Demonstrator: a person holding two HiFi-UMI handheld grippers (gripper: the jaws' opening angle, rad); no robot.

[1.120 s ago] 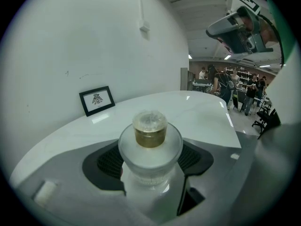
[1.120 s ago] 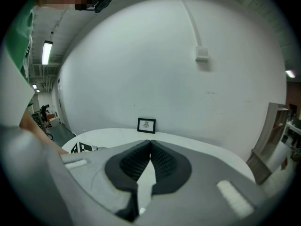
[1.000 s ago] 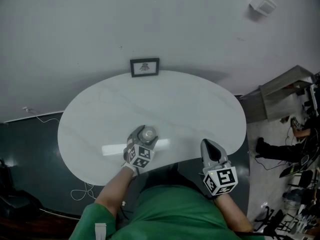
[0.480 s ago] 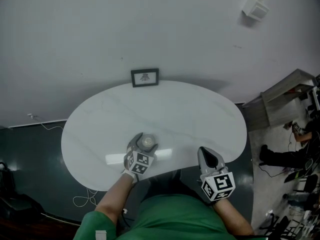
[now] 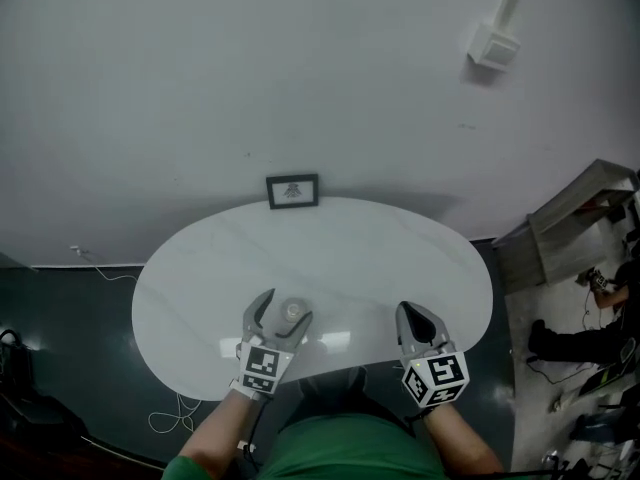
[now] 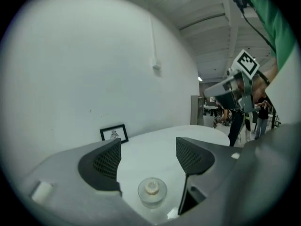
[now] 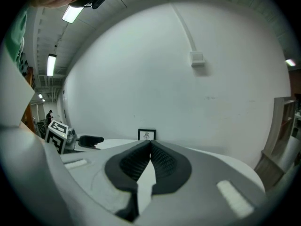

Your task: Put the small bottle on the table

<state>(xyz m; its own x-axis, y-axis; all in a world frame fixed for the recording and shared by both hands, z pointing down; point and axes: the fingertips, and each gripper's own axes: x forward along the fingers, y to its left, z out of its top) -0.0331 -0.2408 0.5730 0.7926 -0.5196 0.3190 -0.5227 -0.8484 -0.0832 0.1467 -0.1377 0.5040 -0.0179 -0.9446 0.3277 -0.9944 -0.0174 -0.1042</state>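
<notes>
The small clear bottle (image 5: 293, 311) stands upright on the white oval table (image 5: 400, 258), close to its near edge. My left gripper (image 5: 288, 306) hovers above it, open; its jaws have just been opening. In the left gripper view the bottle (image 6: 152, 191) shows below and between the two dark pads (image 6: 107, 163), which are clear of it. My right gripper (image 5: 415, 318) is shut and empty over the table's near right edge. In its own view the right gripper (image 7: 149, 147) has its pads pressed together.
A small framed picture (image 5: 292, 191) leans against the wall at the table's far edge. A wall box with conduit (image 5: 494, 43) sits high on the right. A grey cabinet (image 5: 580, 208) stands to the right, and cables (image 5: 90, 258) lie on the dark floor at left.
The left gripper has let go of the bottle, spread its jaws and risen off it; the bottle stays on the table. The right gripper has shifted slightly.
</notes>
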